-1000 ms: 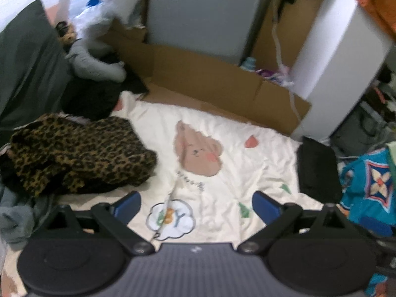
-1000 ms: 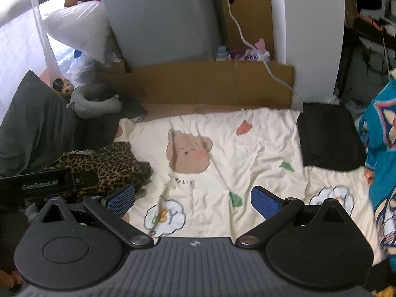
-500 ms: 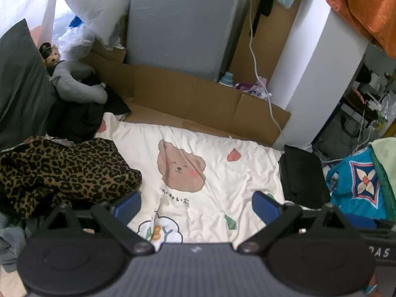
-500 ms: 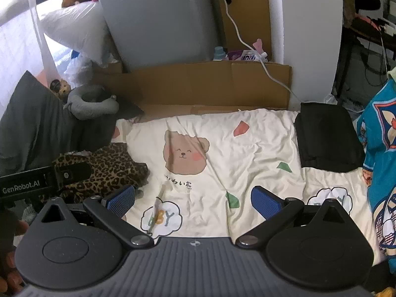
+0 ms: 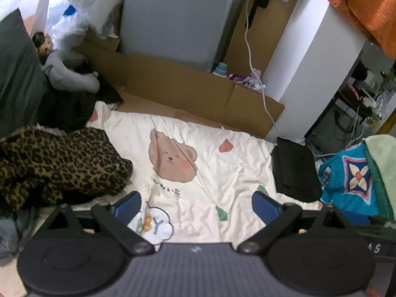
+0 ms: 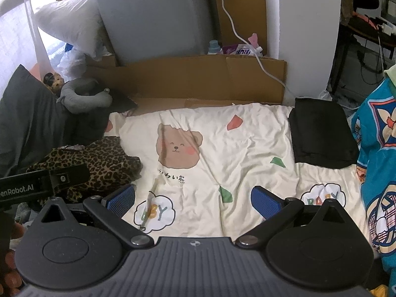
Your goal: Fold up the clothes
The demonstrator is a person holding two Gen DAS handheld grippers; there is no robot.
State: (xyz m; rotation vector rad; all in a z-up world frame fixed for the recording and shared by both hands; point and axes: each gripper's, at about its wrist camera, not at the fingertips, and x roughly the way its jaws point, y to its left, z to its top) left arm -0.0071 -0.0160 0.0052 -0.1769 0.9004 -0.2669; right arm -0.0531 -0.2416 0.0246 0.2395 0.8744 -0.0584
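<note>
A crumpled leopard-print garment [image 5: 57, 163] [image 6: 99, 163] lies at the left edge of a cream bear-print blanket [image 5: 210, 168] [image 6: 247, 148]. At the blanket's right edge rests a folded black garment [image 5: 294, 168] [image 6: 321, 136]. My left gripper [image 5: 195, 204] hovers open above the blanket's near part, nothing between its blue pads. My right gripper [image 6: 193, 199] is also open and empty over the same area. The left gripper's body [image 6: 42, 185] shows at the left of the right wrist view, in front of the leopard garment.
A cardboard sheet [image 5: 188, 89] and a grey appliance [image 5: 173, 17] stand behind the blanket, with a white column [image 5: 309, 57] and cable at the right. Dark pillow and grey plush [image 6: 84, 96] lie at left. Blue patterned fabric [image 6: 378, 173] hangs at right.
The left gripper has lifted and tilted back, so more of the room and blanket shows. The right gripper drew back slightly. Both stay open; the clothes have not moved.
</note>
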